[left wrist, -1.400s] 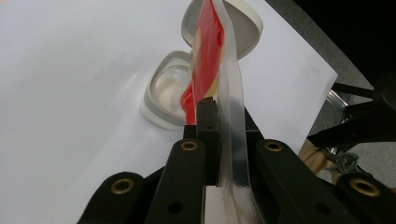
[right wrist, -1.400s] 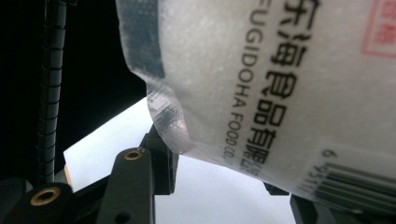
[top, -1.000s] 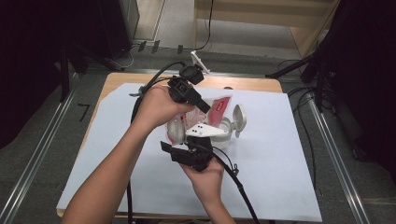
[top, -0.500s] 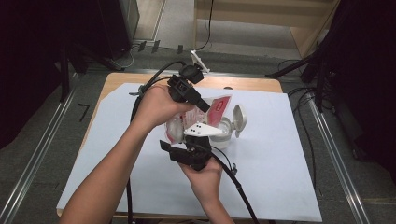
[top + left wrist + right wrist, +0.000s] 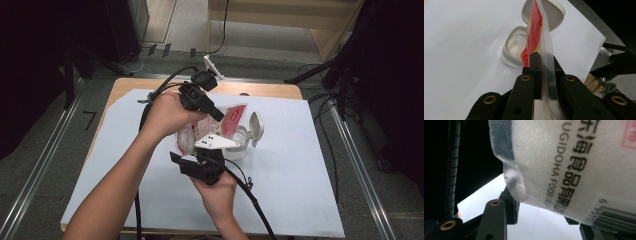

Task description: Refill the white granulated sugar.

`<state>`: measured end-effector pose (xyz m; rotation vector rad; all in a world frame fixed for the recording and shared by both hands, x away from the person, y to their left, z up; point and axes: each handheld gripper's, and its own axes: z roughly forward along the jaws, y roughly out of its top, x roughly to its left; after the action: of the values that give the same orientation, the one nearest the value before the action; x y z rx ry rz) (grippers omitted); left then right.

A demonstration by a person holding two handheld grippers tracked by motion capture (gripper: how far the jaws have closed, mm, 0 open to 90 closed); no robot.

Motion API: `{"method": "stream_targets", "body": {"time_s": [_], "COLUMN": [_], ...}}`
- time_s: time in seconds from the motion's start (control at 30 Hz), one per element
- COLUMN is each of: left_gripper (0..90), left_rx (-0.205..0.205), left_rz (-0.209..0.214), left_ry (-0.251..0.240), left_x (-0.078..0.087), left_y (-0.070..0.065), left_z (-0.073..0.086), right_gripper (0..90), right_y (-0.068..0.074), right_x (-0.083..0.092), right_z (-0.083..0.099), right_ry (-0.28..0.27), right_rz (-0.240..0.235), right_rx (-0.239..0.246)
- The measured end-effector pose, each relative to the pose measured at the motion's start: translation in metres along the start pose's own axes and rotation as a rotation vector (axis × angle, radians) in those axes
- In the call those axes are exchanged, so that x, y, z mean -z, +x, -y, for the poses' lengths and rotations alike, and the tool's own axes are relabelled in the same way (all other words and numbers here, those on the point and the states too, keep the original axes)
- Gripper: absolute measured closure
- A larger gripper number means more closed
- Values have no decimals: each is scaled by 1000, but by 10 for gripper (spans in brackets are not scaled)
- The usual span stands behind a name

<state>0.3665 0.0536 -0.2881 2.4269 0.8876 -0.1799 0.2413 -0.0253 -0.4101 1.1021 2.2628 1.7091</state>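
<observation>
While the pouch [image 5: 231, 119] hangs over the middle of the table, both tongs have hold of it: it is a clear plastic bag with a red and cream printed face, filled with white grains. In the right gripper view the print on the bag's clear side [image 5: 579, 167] reads "UGIDOHA FOOD CO", running sideways under a row of Chinese characters, with a barcode and a few digits toward five o'clock and a red stamp-like mark at the two o'clock corner. The rest of the lettering is cut off.

The left gripper [image 5: 541, 72] is clenched flat on the clear sealed edge of the pouch, which stands up between its jaws toward twelve o'clock. The right gripper [image 5: 212, 150] comes in from six o'clock on the table; its jaws stand partly apart either side of the bag's lower corner, and they look to be grasping it, though the pads themselves are hidden behind the plastic.

Just beneath the pouch, at about three o'clock from the hands, sits a white container [image 5: 242, 145] with its hinged lid [image 5: 256, 127] flipped open; the left gripper view looks down into its clear inside [image 5: 515, 46]. It rests on a white sheet [image 5: 300, 190] that covers most of the wooden table [image 5: 265, 89]. Black cables [image 5: 250, 192] trail from the tools toward six o'clock.
</observation>
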Motion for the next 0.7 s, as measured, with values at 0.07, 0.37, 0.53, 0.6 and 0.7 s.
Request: {"method": "stream_targets", "body": {"time_s": [0.07,0.37,0.53,0.6,0.7], "left_gripper": [867,867,867,866,863], "left_rx": [0,-2,-2,-9,-11], "left_rz": [1,9,-1,3,-6], "left_ry": [-6,4,1,4,0], "left_x": [0,-1,-1,-1,0], "left_y": [0,-1,-5,-5,-7], "left_z": [0,-2,-4,-5,-4], "right_gripper": [559,560,560,560,560], "right_y": [1,1,1,1,1], "right_x": [0,0,2,3,4], "right_z": [1,1,0,0,0], "right_ry": [-1,-20,-20,-19,-23], "right_rz": [4,14,11,7,-3], "right_rx": [-1,-6,-12,-15,-12]}}
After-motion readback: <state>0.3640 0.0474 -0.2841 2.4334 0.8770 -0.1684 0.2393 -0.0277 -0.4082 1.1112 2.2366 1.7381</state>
